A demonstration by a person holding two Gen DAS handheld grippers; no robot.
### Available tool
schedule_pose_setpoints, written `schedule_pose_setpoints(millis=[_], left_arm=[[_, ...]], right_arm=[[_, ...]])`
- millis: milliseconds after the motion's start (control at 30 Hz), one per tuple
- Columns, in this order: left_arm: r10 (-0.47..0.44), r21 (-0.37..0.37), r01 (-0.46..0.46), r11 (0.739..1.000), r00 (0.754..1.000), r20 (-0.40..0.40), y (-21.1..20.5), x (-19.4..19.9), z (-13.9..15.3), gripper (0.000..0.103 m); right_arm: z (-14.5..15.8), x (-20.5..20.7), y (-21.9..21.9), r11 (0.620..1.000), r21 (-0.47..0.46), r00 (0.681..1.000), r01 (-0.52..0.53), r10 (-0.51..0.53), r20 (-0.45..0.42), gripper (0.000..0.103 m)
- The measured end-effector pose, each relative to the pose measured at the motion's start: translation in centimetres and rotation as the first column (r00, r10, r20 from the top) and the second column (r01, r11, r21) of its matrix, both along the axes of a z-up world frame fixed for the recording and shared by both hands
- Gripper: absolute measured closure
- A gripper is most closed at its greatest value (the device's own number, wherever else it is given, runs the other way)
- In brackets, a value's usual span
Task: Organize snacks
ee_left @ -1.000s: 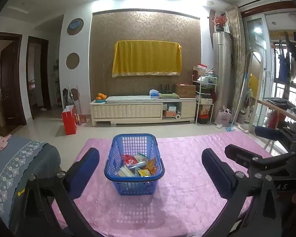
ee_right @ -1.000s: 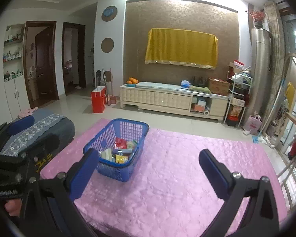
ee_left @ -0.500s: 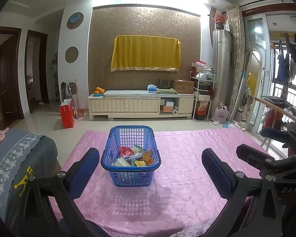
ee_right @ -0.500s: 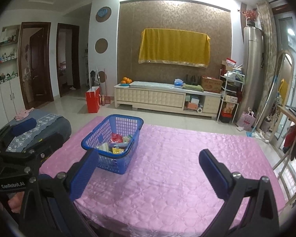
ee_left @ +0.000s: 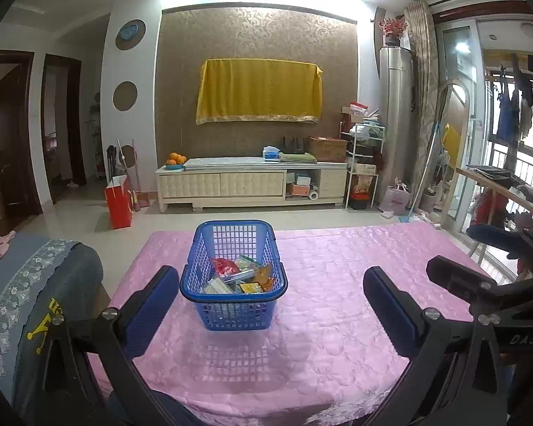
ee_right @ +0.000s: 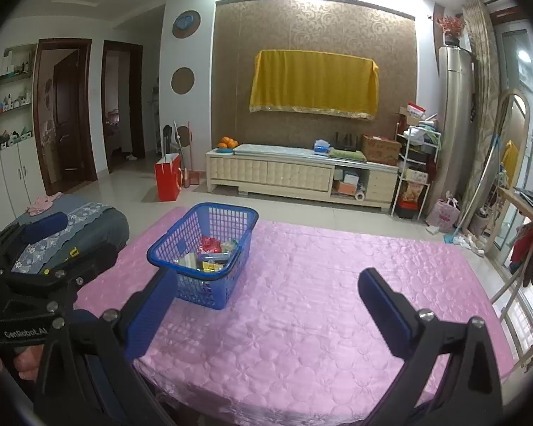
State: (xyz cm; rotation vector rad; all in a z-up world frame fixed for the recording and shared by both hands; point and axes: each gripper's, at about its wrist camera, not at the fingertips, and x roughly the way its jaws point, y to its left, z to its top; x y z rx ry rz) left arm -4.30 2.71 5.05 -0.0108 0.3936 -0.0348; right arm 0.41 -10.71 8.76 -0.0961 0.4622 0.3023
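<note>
On pink cloth (ee_left: pixel 337 284), 1 basket (ee_left: pixel 233 310) w/ snacks (ee_left: pixel 238 278), 2 tongs (ee_left: pixel 270 296) (ee_right: pixel 266 305) released

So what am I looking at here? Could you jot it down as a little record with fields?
surface: pink quilted cloth
container: blue basket, upright on the cloth
contents: mixed snack packets inside the basket
left gripper: open, empty, facing the basket
right gripper: open, empty, basket ahead to its left

Snack packets (ee_left: pixel 238 278) in the basket (ee_left: pixel 233 314) are too small to identify.
</note>
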Motion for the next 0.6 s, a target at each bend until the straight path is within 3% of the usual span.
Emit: schedule_pose_setpoints(millis=[600], left_arm=[[-0.027,0.0,0.027,1.0,1.0,0.004,-0.54,-0.39,0.37,0.0]], right_arm=[[0.67,-0.57,-0.69,1.0,0.007,1.0,0.016,-0.016,0.016,0.0]])
